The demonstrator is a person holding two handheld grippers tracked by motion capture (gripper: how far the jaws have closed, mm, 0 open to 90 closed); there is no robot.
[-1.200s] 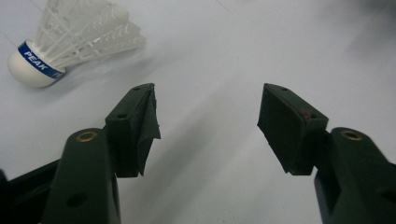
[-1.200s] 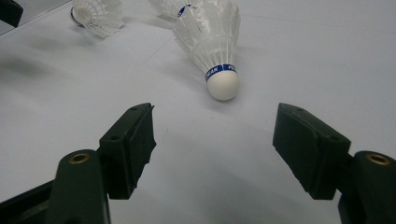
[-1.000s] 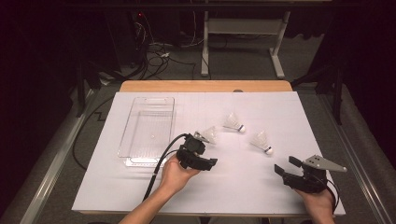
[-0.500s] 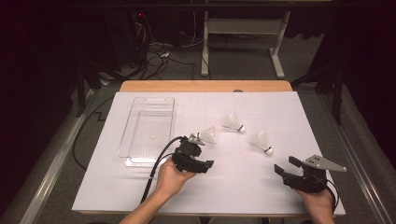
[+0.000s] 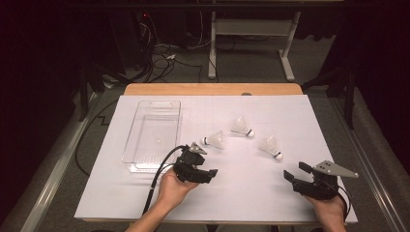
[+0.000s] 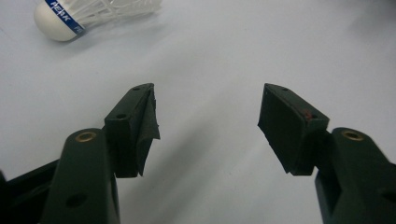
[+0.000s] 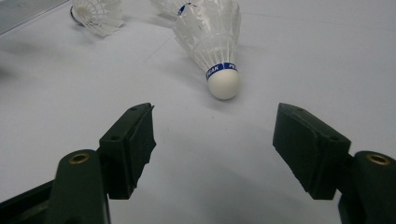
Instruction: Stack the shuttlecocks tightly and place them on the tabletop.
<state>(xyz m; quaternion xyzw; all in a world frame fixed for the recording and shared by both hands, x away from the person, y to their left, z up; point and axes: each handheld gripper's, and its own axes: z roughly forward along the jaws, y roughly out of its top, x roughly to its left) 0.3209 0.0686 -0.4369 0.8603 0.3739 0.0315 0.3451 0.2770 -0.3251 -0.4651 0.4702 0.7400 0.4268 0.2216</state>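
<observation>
White table (image 5: 241, 193), cropped shuttlecock (image 6: 88, 14) beyond left gripper's (image 6: 208, 126) spread jaws.

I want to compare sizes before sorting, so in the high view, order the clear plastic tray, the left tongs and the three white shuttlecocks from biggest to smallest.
1. Clear rectangular plastic tray, the largest.
2. Black left tongs, smaller.
3. The three white feathered shuttlecocks, left, middle and right, look alike in size, so no ranking among them.
</observation>
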